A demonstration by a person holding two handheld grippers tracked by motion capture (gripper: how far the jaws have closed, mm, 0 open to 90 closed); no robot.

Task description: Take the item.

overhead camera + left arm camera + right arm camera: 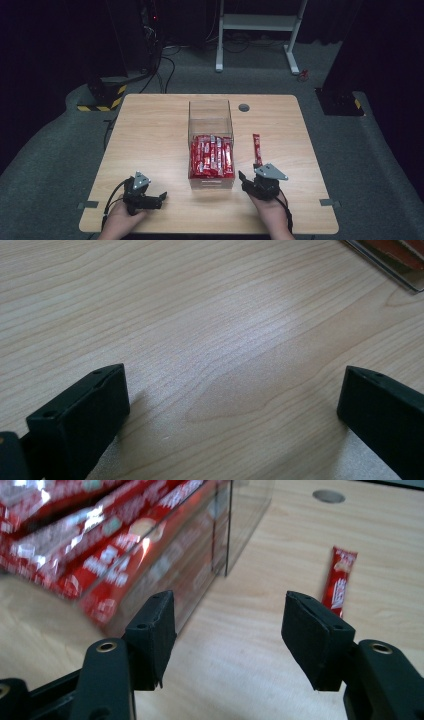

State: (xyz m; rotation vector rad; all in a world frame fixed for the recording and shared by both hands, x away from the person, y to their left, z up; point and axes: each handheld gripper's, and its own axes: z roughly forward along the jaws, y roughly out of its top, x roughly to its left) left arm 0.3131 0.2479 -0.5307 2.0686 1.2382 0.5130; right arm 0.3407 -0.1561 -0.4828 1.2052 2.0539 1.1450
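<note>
Sachet [257, 148]: flat on the table [150, 135], alone, to the right of the clear box [210, 112]; in the right gripper view [340, 582] just beyond the right jaw tip, not touching it.
Weight: very light, judged from its thin stick shape.
Stiffness: soft foil, probably bends and crumples under a strong squeeze; contents likely powder, so no real risk of breaking.
Surface: glossy, likely slippery; lies low on the wood, so hard to get a jaw under it.
Where to take hold: across the narrow width, near the middle or the near end, jaws coming down on both long edges; a gentle grip is enough.
Box: long and clear, near half full of the same red sachets [212, 156], far half empty; wall close to the left jaw in the right gripper view [195, 570].
Right gripper [251, 181]: jaws apart, nothing between them, only bare table; placed beside the near right corner of the box, with the sachet ahead and a little to the right.
Left gripper [156, 199]: jaws wide apart [232, 395], holding nothing, low over bare wood at the near left of the table, well apart from the box.
</note>
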